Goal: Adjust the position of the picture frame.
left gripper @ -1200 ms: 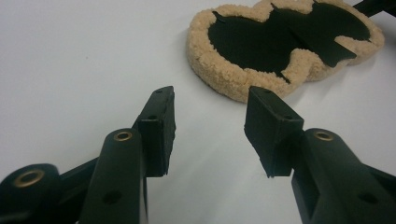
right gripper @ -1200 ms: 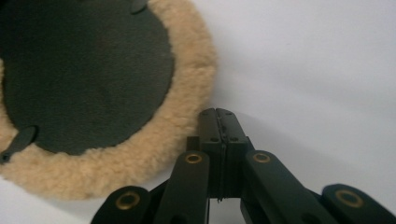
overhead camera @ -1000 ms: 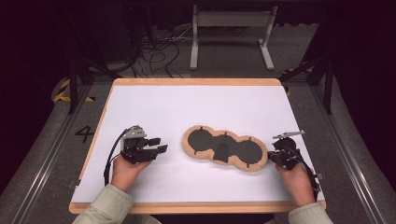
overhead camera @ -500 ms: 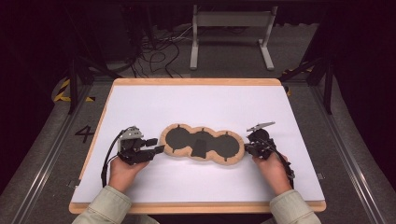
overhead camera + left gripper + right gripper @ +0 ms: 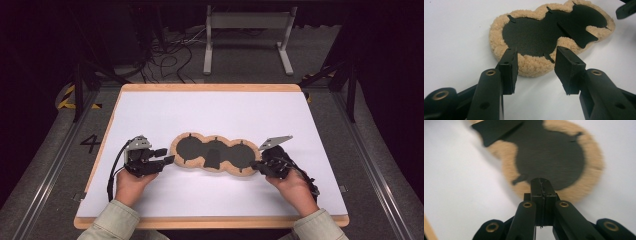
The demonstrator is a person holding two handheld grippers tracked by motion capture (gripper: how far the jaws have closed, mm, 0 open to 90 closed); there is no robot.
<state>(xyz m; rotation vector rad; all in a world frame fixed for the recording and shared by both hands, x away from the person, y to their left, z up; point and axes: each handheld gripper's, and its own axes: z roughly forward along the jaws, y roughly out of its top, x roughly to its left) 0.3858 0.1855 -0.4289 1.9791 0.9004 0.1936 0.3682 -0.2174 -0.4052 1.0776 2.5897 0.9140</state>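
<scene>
A three-lobed pad [image 5: 215, 152] with a tan fleece rim and a black face lies across the middle of the white board. A loose black flap [image 5: 212, 159] sits on its middle lobe. My right gripper [image 5: 255, 164] is at the pad's right end. In the right gripper view its jaws [image 5: 541, 182] are shut together on the fleece edge of the pad [image 5: 554, 152]. My left gripper [image 5: 167, 156] is at the pad's left end. In the left gripper view it [image 5: 536, 53] stands open, with the pad's [image 5: 534, 35] near rim just between the jaw tips and not pressed.
The white board [image 5: 150, 115] has a wooden edge [image 5: 210, 87] and lies on a dark table. Behind it stand a grey metal frame [image 5: 247, 35] and tangled cables [image 5: 170, 55]. Yellow-black tape [image 5: 67, 97] marks the floor at the left.
My right hand has moved left with the pad, so the pad's left end now meets the left gripper's jaws. The left hand has stayed put.
</scene>
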